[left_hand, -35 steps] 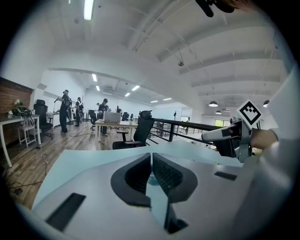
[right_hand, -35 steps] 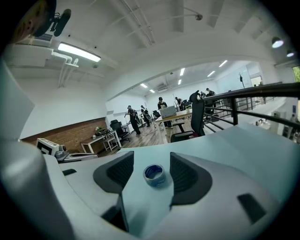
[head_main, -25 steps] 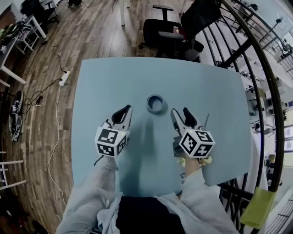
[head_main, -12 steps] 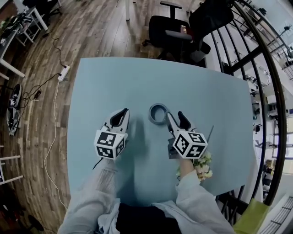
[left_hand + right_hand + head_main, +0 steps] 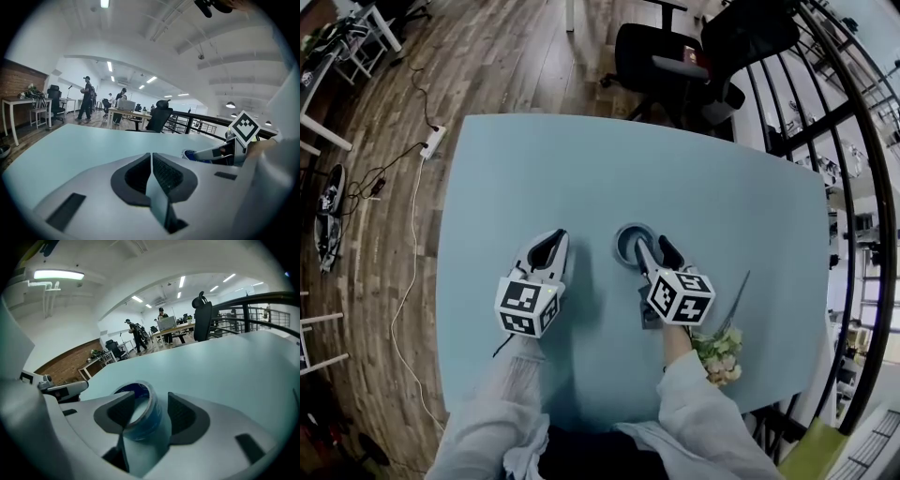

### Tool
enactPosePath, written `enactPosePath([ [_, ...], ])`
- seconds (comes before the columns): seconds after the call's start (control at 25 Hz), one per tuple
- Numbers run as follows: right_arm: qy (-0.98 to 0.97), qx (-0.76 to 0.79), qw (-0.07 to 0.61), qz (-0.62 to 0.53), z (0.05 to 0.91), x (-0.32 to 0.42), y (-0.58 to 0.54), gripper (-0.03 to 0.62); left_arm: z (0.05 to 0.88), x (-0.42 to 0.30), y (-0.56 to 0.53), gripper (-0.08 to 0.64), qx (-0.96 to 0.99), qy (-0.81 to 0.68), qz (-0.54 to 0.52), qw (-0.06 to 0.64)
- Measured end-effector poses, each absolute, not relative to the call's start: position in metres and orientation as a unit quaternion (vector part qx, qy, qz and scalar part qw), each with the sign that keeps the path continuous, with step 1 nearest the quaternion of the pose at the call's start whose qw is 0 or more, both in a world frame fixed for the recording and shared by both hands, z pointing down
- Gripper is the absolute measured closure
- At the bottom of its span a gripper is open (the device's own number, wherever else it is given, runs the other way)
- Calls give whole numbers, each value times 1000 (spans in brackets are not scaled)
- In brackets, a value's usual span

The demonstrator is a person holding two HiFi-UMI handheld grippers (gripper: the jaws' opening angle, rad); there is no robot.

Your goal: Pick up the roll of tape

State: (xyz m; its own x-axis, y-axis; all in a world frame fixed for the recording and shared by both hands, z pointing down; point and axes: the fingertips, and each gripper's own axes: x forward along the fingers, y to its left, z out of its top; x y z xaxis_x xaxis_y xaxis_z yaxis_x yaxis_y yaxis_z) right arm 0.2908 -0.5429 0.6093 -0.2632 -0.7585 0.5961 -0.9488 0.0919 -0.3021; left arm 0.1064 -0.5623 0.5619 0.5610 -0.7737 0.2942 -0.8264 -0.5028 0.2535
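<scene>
Close in front of you, on the near half of the blue-green table, both tools lie low and side by side. The left tool has its jaws pressed together on nothing, well apart from the work. Leave it there, because this step needs only one tool.

The right tool is spread, not yet clenched, and the roll of tape lies flat on the table just at its tips. In the right gripper view the blue roll of tape stands between the jaws of the right tool. The left jaw seems to reach over the hole of the ring and the right jaw waits outside the wall, with a small gap to it. I judge this is a grasp across one wall, not across the whole ring.

To do it well:
- Hold the tips down near the table, so the pads meet the wall at its full height.
- Push forward only a little. The roll is light and may slide away on the smooth table.
- Close slowly and evenly until both pads touch the wall.
- Lift straight up only when the wall is firmly pinched.

Farther on, the table is bare up to its edge, and a black office chair stands behind it.
</scene>
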Motion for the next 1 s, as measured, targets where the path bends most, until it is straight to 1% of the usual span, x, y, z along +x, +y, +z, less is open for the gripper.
enactPosePath([
  [0.2,-720,594,171,314,616,289,-548,365,565,104,-566,534,861,-468,68,186],
  [0.44,-717,588,184,325,620,284,-550,359,572,101,-565,534,860,-467,68,192],
  [0.48,-716,586,185,331,622,284,-550,365,573,102,-564,534,860,-467,68,192],
  [0.6,-708,591,188,336,624,286,-549,463,572,103,-562,534,860,-468,69,191],
  [0.64,-707,594,190,334,625,287,-550,482,570,102,-561,534,860,-469,69,190],
  [1.0,-695,615,192,318,616,291,-544,500,558,82,-544,534,854,-481,70,183],
])
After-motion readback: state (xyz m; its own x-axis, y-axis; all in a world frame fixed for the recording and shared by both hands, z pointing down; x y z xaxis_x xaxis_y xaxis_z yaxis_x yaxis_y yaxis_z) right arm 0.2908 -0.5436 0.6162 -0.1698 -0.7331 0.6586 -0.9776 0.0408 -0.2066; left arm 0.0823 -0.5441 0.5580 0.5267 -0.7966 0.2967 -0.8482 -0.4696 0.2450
